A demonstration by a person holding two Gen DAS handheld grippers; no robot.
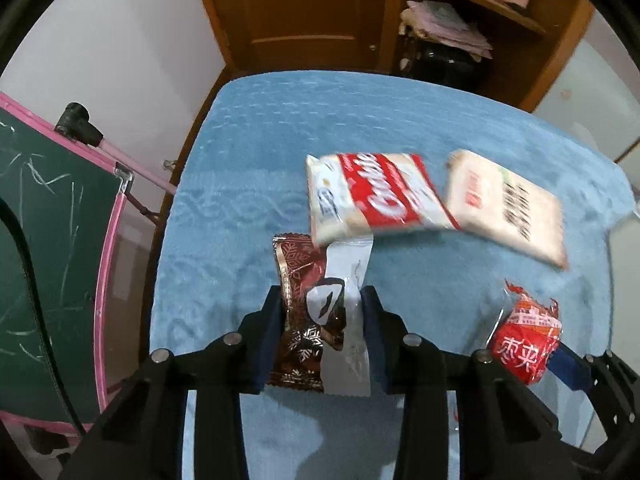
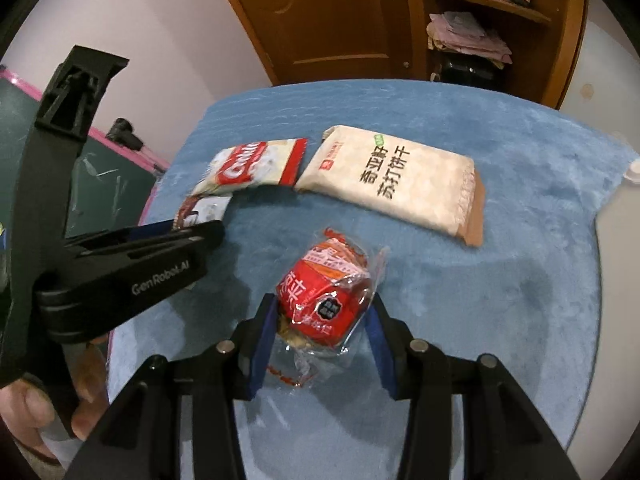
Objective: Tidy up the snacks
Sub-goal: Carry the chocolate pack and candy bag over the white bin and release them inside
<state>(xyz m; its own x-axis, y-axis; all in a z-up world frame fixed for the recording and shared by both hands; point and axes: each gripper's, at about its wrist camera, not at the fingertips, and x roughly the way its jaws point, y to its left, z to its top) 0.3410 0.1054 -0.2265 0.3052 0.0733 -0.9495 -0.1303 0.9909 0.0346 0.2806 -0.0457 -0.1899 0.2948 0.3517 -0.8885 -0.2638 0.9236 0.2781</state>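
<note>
My left gripper is shut on a brown-and-white wrapped snack, both pads pressing its sides; the same gripper shows at the left of the right wrist view. My right gripper has its blue pads against a red wrapped snack, also seen as the red snack at the lower right of the left wrist view. Farther back on the blue towel lie a red-and-white cookie bag and a cream cracker pack. The cookie bag's near edge overlaps the top of the held snack.
The blue towel covers a small table. A green chalkboard with a pink frame stands close at the left. A wooden door and a shelf with folded cloth are behind. A person's hand holds the left gripper.
</note>
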